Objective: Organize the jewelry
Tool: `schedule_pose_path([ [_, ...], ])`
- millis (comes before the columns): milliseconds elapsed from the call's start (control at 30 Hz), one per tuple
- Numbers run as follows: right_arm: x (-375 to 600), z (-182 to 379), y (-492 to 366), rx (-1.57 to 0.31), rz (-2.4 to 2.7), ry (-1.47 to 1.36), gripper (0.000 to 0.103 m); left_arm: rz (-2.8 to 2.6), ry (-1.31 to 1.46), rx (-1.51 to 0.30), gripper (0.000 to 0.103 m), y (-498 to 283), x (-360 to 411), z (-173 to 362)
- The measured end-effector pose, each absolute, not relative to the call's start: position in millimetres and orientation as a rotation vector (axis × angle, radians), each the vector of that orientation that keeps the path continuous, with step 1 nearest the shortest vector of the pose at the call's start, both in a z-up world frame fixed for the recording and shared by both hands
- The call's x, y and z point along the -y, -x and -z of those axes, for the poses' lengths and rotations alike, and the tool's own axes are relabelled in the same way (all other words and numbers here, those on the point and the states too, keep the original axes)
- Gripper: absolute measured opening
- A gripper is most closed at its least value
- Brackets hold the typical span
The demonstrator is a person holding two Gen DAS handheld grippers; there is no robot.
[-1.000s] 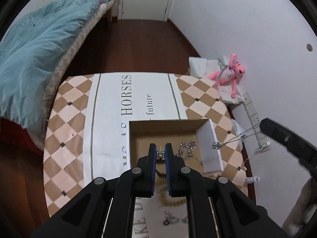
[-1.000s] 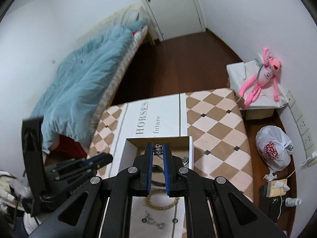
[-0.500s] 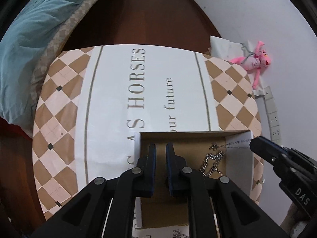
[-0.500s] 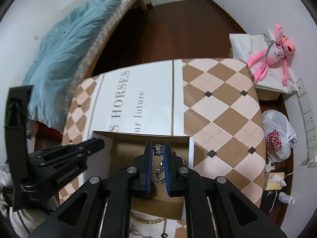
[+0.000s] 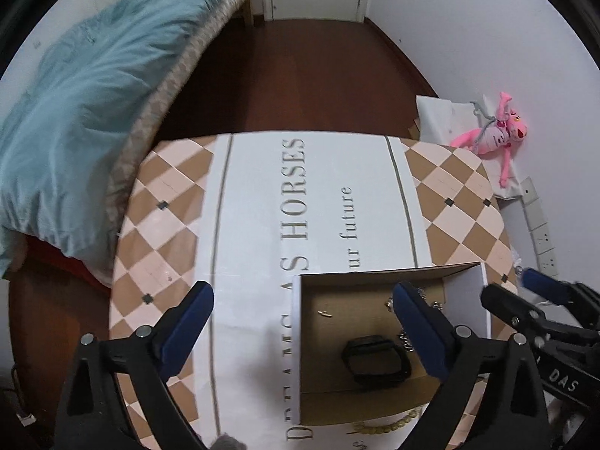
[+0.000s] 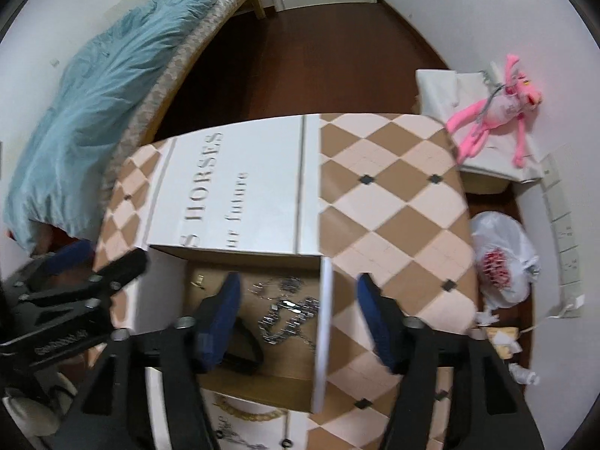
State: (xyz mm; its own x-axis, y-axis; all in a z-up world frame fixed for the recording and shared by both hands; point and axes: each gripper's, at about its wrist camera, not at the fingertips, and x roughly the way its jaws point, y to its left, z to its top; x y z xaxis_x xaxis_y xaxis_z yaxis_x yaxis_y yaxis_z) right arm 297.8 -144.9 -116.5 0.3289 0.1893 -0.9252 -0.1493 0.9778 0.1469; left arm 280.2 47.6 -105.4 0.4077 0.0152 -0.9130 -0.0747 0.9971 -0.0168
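Both pairs of jaws are opening over the cardboard box [image 5: 375,386] on the tabletop [image 5: 157,225], nothing between them: the left gripper [image 5: 303,303] straddles the box's left wall, the right gripper [image 6: 296,292] its right wall. The silver chain [image 6: 288,311] and the black band [image 5: 375,360] already lie inside, so a good release means lifting straight up, jaws clear of the walls. Nearer, a beaded strand [image 5: 382,425] waits outside the box, cut off by the frame. Farther in, a small gold piece [image 5: 325,314] is too tiny to identify.
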Motion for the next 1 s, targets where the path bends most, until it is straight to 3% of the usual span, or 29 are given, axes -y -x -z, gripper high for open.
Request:
schedule_pose_path([
  [33,145.6,117.1,-292.7,-1.214,-0.193,-0.009,0.089,-0.066,0.052,-1.141,0.099,-276.8,-47.8,105.0],
  [167,145.6,123.7,-275.0,-1.223,-0.135,0.058,0.098,-0.095,0.024,-1.119,0.101,-259.3,-46.4,108.5],
  [700,139.5,76.1,-203.9,-1.086,-0.155,0.037,0.099,-0.097,0.018,-1.045,0.101,-201.8,-45.1,75.0],
  [933,150.7,127.4,-149.0,-1.136,-0.155,0.018,0.099,-0.157,-0.027,-1.045,0.101,-147.6,-42.5,101.9],
  [1000,153.0,155.7,-134.3,-1.179,-0.178,-0.013,0.093,-0.166,-0.045,-1.074,0.101,-133.3,-40.2,122.1],
])
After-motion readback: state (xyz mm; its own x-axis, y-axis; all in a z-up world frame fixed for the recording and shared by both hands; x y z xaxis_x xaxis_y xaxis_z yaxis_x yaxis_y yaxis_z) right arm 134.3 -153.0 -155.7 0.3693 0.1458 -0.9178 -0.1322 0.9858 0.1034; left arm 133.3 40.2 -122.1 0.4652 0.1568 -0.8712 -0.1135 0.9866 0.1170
